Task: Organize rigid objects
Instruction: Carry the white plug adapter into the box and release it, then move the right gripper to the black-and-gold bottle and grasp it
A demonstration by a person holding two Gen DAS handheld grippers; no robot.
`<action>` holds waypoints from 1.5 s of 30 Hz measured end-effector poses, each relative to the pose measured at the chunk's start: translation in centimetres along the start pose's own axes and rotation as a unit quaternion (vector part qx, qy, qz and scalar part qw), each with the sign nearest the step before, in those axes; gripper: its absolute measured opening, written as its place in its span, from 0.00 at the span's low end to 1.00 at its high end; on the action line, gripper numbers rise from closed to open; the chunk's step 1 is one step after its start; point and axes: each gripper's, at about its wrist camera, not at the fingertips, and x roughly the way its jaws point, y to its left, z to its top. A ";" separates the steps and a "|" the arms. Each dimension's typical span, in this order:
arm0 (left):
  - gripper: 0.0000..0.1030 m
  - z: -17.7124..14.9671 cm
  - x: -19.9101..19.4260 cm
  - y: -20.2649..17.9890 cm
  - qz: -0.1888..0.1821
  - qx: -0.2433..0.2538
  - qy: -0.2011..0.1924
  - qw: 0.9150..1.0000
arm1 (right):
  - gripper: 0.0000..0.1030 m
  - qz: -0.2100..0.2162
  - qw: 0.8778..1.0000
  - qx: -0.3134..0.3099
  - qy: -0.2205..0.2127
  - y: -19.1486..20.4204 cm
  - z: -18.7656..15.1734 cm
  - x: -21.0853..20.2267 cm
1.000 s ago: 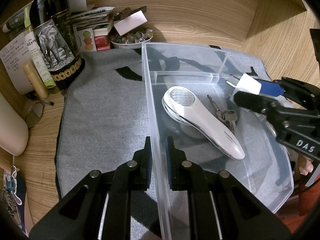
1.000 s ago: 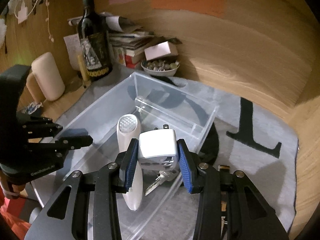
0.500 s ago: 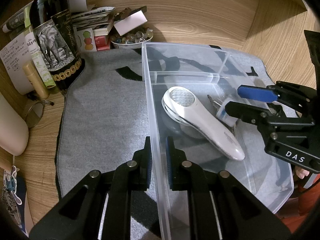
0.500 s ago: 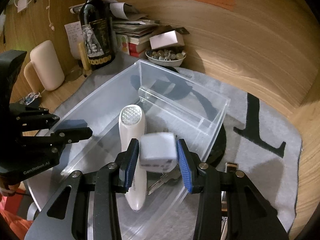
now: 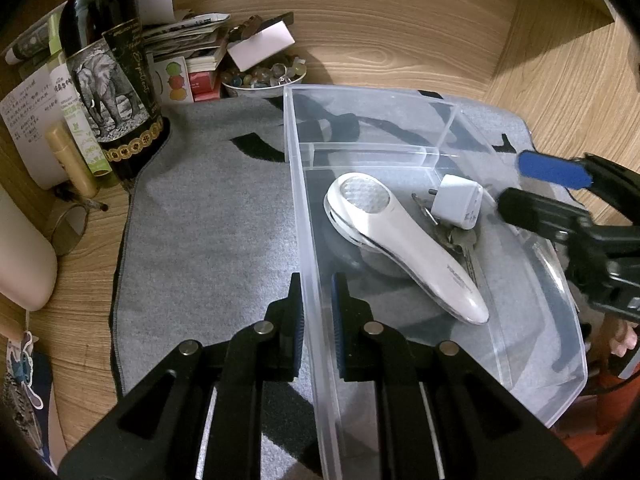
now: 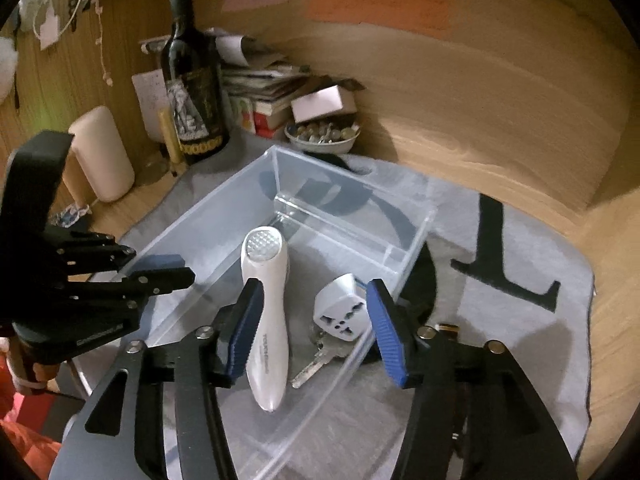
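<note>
A clear plastic bin (image 5: pixel 304 216) (image 6: pixel 416 236) rests on a grey mat. Inside lie a white handheld device (image 5: pixel 400 240) (image 6: pixel 266 320), a bunch of keys (image 5: pixel 464 240) (image 6: pixel 316 364) and a white plug adapter (image 5: pixel 458 200) (image 6: pixel 342 314) resting on the keys. My left gripper (image 5: pixel 316 312) is shut on the bin's left wall. My right gripper (image 6: pixel 312 328) hovers above the bin with its jaws opening; the adapter lies loose below and between the blue pads (image 6: pixel 386 332), touching neither. In the left wrist view the right gripper (image 5: pixel 532 184) stands at the bin's right side.
A dark wine bottle (image 5: pixel 108 76) (image 6: pixel 196 92), stacked books and papers (image 5: pixel 188 40), a bowl of small stones (image 5: pixel 264 78) (image 6: pixel 324 134) and a cream cylinder (image 6: pixel 102 154) crowd the back left. Wooden walls enclose the back and right. A black clip (image 6: pixel 444 328) lies on the mat.
The right gripper let go of the white adapter, which dropped into the bin onto the keys; its jaws have spread wider. The left gripper has stayed clamped on the bin wall.
</note>
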 end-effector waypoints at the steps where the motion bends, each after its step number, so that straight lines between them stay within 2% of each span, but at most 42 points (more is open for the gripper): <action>1: 0.11 0.0 0.0 0.0 -0.001 -0.001 0.000 1.000 | 0.60 -0.002 1.000 0.004 -0.004 -0.2 0.0 -0.3; 8: 0.11 0.0 0.0 0.0 -0.001 -0.003 0.000 1.000 | 0.62 -0.041 0.998 0.039 -0.022 -2.7 -1.3 -3.1; 14: 0.11 0.1 0.0 0.0 0.002 -0.005 -0.002 1.000 | 0.66 -0.081 0.993 0.083 -0.025 -6.0 -3.2 -4.9; 19: 0.11 -0.1 0.2 -0.1 0.004 -0.007 0.004 1.000 | 0.68 -0.097 0.989 0.113 -0.022 -8.7 -4.8 -5.4; 26: 0.11 0.2 0.7 0.7 0.000 -0.039 0.039 0.998 | 0.68 -0.089 0.989 0.117 -0.011 -11.3 -5.6 -4.0; 30: 0.11 -0.3 0.5 0.3 0.017 -0.043 0.041 0.998 | 0.68 -0.073 0.991 0.110 -0.016 -11.4 -6.0 -4.2; 33: 0.11 -1.1 0.4 -0.7 0.040 -0.020 0.035 0.998 | 0.68 -0.059 0.992 0.112 -0.016 -11.3 -6.9 -4.7; 40: 0.11 -1.3 -0.3 -0.8 0.035 -0.019 0.019 0.999 | 0.67 -0.060 0.992 0.107 0.007 -10.7 -8.0 -3.6; 45: 0.11 -1.1 -0.4 -0.6 0.026 -0.014 0.016 0.999 | 0.53 -0.060 0.993 0.097 0.024 -10.0 -7.5 -2.3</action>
